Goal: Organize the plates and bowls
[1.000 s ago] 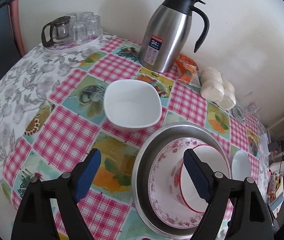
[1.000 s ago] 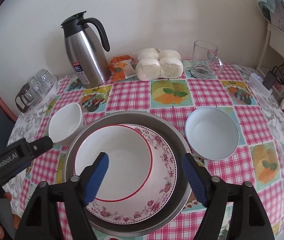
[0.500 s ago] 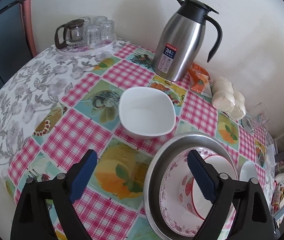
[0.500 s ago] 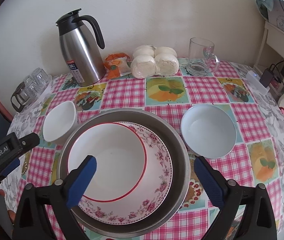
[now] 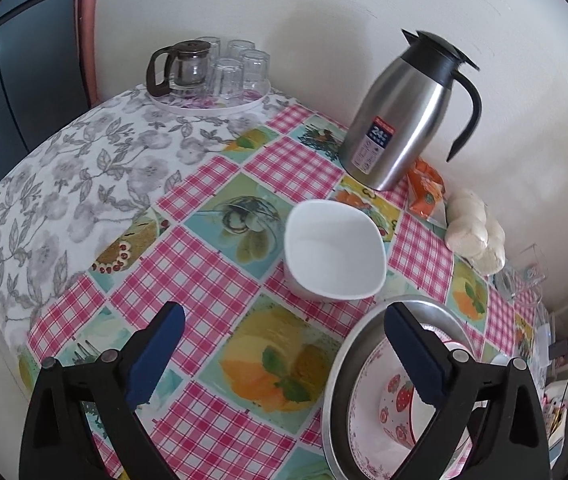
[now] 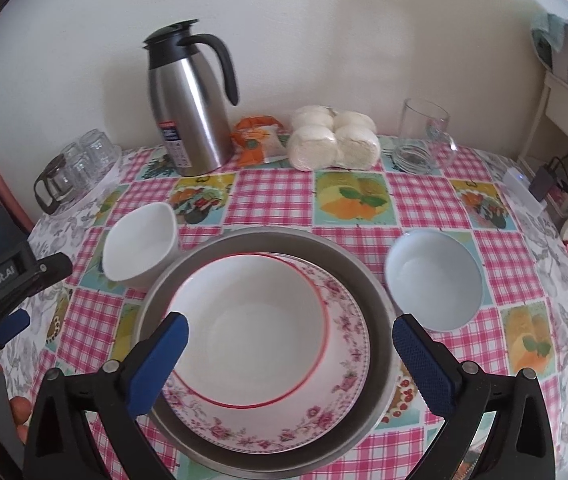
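A steel basin [image 6: 376, 292] sits mid-table and holds a floral-rimmed plate [image 6: 340, 380] with a red-rimmed white bowl [image 6: 251, 328] on it. A squarish white bowl [image 6: 139, 240] stands to its left, also in the left wrist view [image 5: 334, 250]. A round pale bowl [image 6: 434, 278] stands to its right. My right gripper [image 6: 290, 328] is open and empty above the basin's near side. My left gripper [image 5: 284, 316] is open and empty, short of the squarish bowl; the basin [image 5: 416, 308] is under its right finger. The left gripper also shows at the left edge of the right wrist view [image 6: 11, 320].
A steel thermos [image 6: 189, 104], an orange packet [image 6: 255, 140], wrapped white buns [image 6: 332, 138] and a glass mug [image 6: 424, 136] line the back wall. A tray of glasses with a small pot [image 5: 207, 70] stands at the back left corner. Chargers and cables [image 6: 544, 184] lie at right.
Both grippers have pulled back and up from the basin. The right gripper's jaws have opened wider. The left view has swung left, so the basin now sits at its lower right.
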